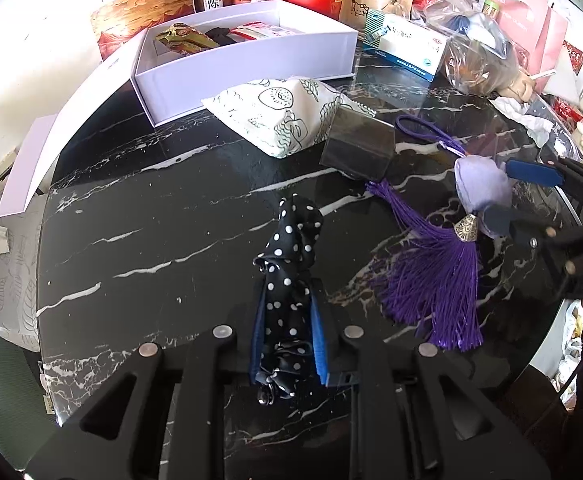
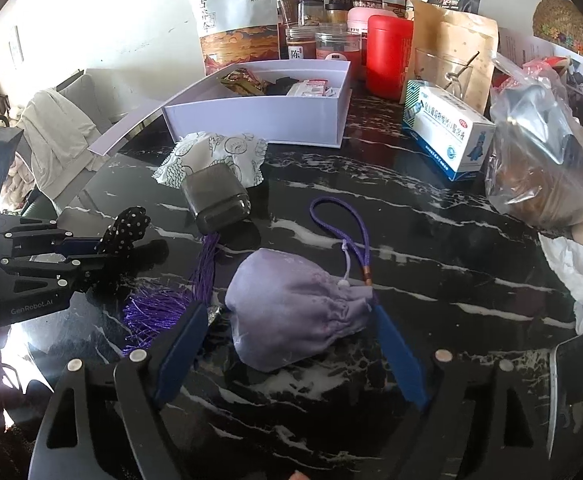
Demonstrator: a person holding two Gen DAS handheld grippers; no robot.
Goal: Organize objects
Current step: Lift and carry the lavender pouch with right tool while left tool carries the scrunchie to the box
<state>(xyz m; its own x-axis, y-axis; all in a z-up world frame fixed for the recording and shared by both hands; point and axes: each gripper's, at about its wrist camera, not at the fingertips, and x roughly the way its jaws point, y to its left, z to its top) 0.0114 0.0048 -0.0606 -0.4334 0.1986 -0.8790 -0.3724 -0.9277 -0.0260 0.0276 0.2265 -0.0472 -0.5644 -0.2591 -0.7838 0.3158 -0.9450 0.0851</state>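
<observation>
My left gripper (image 1: 287, 308) is shut on a black fabric piece with white polka dots (image 1: 287, 256), which sticks up past the blue pads above the black marble table (image 1: 151, 220). From the right wrist view this gripper (image 2: 103, 246) hovers at the left with the fabric (image 2: 127, 228) in it. A lilac drawstring pouch (image 2: 287, 332) with a purple tassel (image 2: 151, 308) and cord loop (image 2: 331, 216) lies on the table. My right gripper (image 2: 289, 310) is open, one finger on each side of the pouch. The left wrist view shows it (image 1: 499, 192) straddling the pouch (image 1: 479, 184).
A white open box (image 1: 243, 68) with a few items stands at the back. Before it lie a patterned sachet (image 1: 275, 108) and a dark case (image 1: 355, 148). A medicine box (image 2: 447, 136), plastic bag (image 2: 543, 160), red canister (image 2: 387, 56) and jars crowd the far right.
</observation>
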